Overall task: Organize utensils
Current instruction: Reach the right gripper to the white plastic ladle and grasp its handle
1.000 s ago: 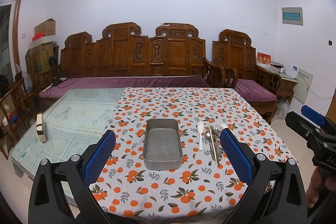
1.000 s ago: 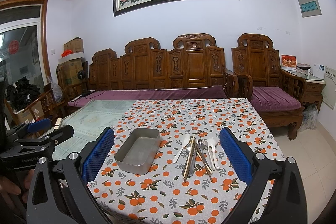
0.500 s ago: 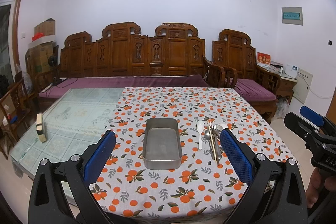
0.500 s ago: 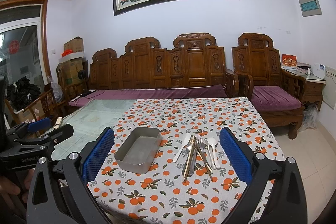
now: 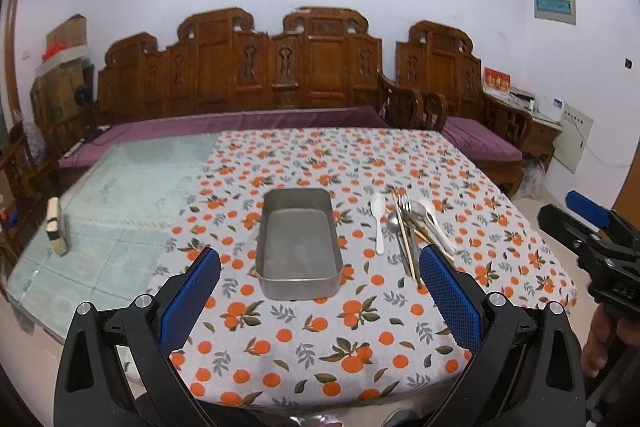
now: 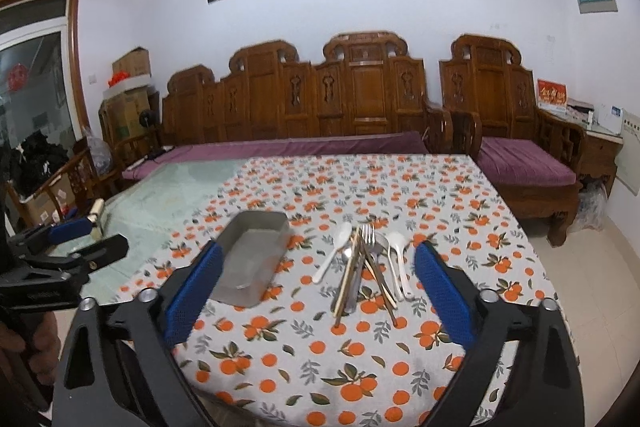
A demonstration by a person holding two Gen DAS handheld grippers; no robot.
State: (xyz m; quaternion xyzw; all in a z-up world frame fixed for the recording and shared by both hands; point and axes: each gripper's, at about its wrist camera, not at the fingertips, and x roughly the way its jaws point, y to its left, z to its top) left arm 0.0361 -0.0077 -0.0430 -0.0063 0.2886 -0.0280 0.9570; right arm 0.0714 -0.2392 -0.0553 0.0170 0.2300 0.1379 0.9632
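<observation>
An empty grey metal tray (image 5: 298, 241) (image 6: 252, 255) sits on the orange-patterned tablecloth (image 5: 320, 339) (image 6: 304, 355). Right of it lies a pile of utensils (image 5: 408, 231) (image 6: 366, 267): white spoons, a metal fork, a metal spoon and chopsticks. My left gripper (image 5: 320, 301) hovers open above the table's near edge, in line with the tray, nothing between its blue pads. My right gripper (image 6: 316, 295) hangs above the near edge before the utensil pile; its jaws are wide and closing, with nothing between them. Each gripper shows at the edge of the other's view.
The table's left part is bare glass (image 5: 120, 195) with a small block (image 5: 56, 229) standing on it. A carved wooden sofa (image 5: 256, 83) with purple cushions runs behind the table, an armchair (image 6: 516, 131) to its right. A person's hand (image 5: 600, 339) holds the right gripper's handle.
Both grippers have sunk and tilted downward toward the table, so the tray and utensils sit higher and nearer in both views. The right gripper's pads stand slightly closer together.
</observation>
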